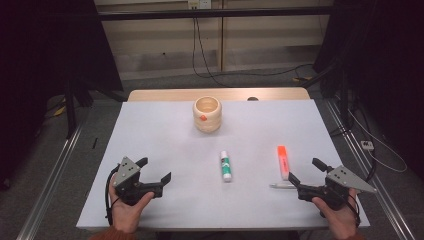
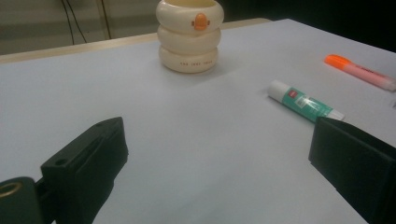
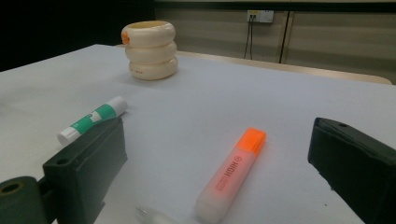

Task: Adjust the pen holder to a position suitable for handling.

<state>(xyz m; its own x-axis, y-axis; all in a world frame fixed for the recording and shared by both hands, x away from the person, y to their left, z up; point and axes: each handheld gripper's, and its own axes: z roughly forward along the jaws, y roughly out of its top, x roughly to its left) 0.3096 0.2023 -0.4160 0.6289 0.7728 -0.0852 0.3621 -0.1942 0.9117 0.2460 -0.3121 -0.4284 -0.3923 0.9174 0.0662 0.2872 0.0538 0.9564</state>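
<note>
Stationery is lying loose on the white table (image 1: 150,135) in front of you: an orange highlighter (image 1: 283,161), a green-and-white glue stick (image 1: 226,165) and a thin clear pen or stick (image 1: 283,186) just beside the highlighter's near end. All three are lying flat, well apart from the cream ringed pen holder (image 1: 207,114) that is standing upright near the far edge. Judging by that layout, you are probably meant to be gathering these items into the holder, which is sitting mid-table within reach of either hand.

You are holding the left gripper (image 1: 153,172) low over the near left of the table with its jaws spread wide and nothing between them. The right gripper (image 1: 306,172) is waiting at the near right, also gaping and empty, pointing toward the highlighter, its nearest item; that seems the natural first pick.

Each camera is adding something. From above, you are getting the true spacing: glue stick in the middle, highlighter to its right, holder beyond both. The right gripper view is showing the highlighter (image 3: 231,175) lying between its jaws' line of sight, lettering legible, with the clear item's tip (image 3: 154,215) at the bottom. The left gripper view is facing the holder's orange duck-like badge (image 2: 200,21), which from overhead is reading as a mere orange spot.
</note>
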